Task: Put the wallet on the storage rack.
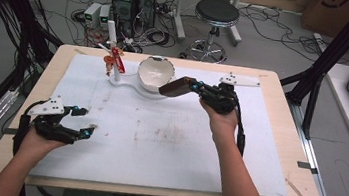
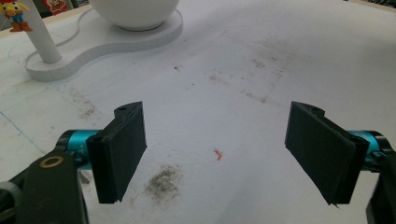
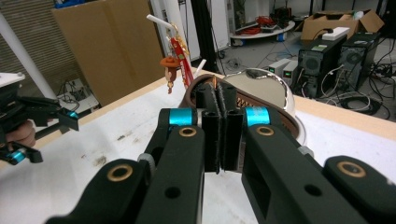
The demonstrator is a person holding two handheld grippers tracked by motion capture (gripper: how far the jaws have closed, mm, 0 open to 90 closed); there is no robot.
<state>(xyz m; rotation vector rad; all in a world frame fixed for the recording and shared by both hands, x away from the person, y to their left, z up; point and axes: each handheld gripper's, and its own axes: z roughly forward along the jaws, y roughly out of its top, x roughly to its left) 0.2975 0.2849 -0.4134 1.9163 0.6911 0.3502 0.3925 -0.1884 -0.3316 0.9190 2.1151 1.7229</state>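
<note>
- Nearest, at the near left, the left gripper (image 1: 89,131) is held low over the white board (image 1: 166,147), jaws wide apart and empty.
- Farther off, a brown bowl (image 1: 178,87) is pinched by its rim in the closed right gripper (image 3: 219,122), raised beside the white egg-shaped bowl (image 1: 154,73).
- Judged light and stiff, it is best gripped at the thin rim; a tilt could let it slip.

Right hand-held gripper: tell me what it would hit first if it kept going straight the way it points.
The right hand-held gripper, shut on a brown basket, points at the white bowl on its stand. The basket's front would likely meet that bowl first, though the gap is hard to judge.
</note>
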